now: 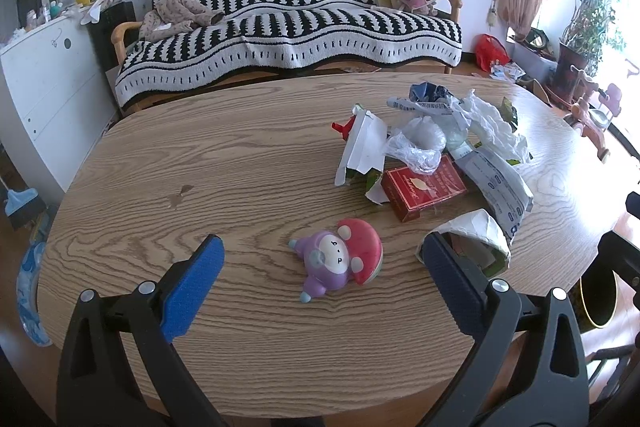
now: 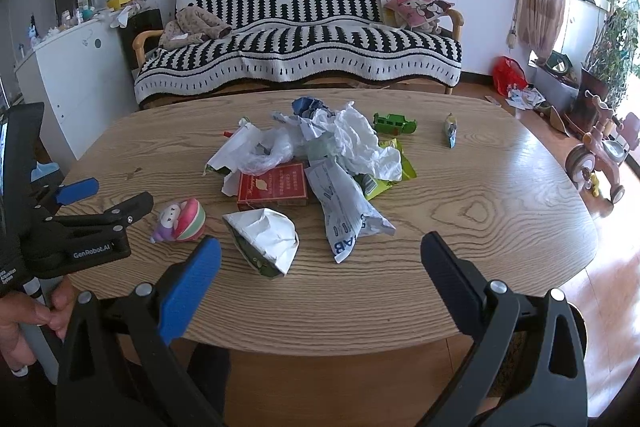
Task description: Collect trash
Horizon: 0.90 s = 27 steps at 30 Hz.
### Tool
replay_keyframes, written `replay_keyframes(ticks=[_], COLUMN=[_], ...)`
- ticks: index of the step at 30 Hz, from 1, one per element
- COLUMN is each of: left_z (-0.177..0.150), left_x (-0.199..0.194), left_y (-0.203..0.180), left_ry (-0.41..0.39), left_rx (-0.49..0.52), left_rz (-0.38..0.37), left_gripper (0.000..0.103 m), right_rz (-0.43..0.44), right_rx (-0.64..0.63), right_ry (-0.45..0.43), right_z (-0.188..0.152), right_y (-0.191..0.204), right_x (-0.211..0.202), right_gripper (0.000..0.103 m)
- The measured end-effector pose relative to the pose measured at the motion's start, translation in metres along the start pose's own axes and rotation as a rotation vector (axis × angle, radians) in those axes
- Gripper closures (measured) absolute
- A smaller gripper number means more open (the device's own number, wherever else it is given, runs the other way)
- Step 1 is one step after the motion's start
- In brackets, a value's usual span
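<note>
Two tools hover over a wooden oval surface (image 2: 500, 227), each held wide open and gripping nothing. The left tool (image 1: 322, 259) sits low over the near left part of the surface; the right tool (image 2: 320, 259) hangs back at the near edge, farther from the pile.

Trash lies in a loose heap (image 2: 320, 155) at the middle of the surface: crumpled white paper, a clear plastic bag, a red carton (image 2: 274, 185), a printed white pouch (image 2: 344, 211) and green wrappers. One crumpled white wrapper (image 2: 262, 241) lies apart from the heap, nearest the person.

That wrapper is the closest piece to both tools. In the right wrist view it lies just ahead and left of centre, close to the left finger. In the left wrist view the same wrapper (image 1: 472, 239) sits just behind the right pad (image 1: 452, 283), off to the right of the gap. Its long axis runs roughly across the view, not along the fingers. The left tool appears nearer, but a small plush toy (image 1: 340, 259), probably not trash, lies directly between its fingers.

A green toy car (image 2: 394, 125) and a small figure (image 2: 451, 131) stand beyond the heap.

Part of the wrapper is hidden behind the pad in the left view. A dark bin rim (image 1: 596, 303) shows partly past the surface's right edge, cut off. Heap contents overlap and are hard to separate.
</note>
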<state>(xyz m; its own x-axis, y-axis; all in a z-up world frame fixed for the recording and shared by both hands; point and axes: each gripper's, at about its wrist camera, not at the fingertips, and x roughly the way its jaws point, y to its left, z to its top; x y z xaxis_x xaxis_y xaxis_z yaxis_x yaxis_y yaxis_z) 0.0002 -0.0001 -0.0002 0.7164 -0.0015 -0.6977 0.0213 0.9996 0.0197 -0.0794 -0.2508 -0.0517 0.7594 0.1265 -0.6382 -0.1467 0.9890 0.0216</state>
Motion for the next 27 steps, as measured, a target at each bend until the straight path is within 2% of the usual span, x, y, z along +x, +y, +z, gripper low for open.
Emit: replay_keyframes(ticks=[27], left_z=[0.0001], left_x=[0.0001], left_y=[-0.0001], left_ry=[0.001], left_rx=[0.001], left_rz=[0.003], left_gripper=[0.006], right_rz=[-0.001], right_rx=[-0.003], right_ry=[-0.007], right_z=[-0.0003], right_y=[0.0005], right_x=[-0.0018], right_gripper=[0.006])
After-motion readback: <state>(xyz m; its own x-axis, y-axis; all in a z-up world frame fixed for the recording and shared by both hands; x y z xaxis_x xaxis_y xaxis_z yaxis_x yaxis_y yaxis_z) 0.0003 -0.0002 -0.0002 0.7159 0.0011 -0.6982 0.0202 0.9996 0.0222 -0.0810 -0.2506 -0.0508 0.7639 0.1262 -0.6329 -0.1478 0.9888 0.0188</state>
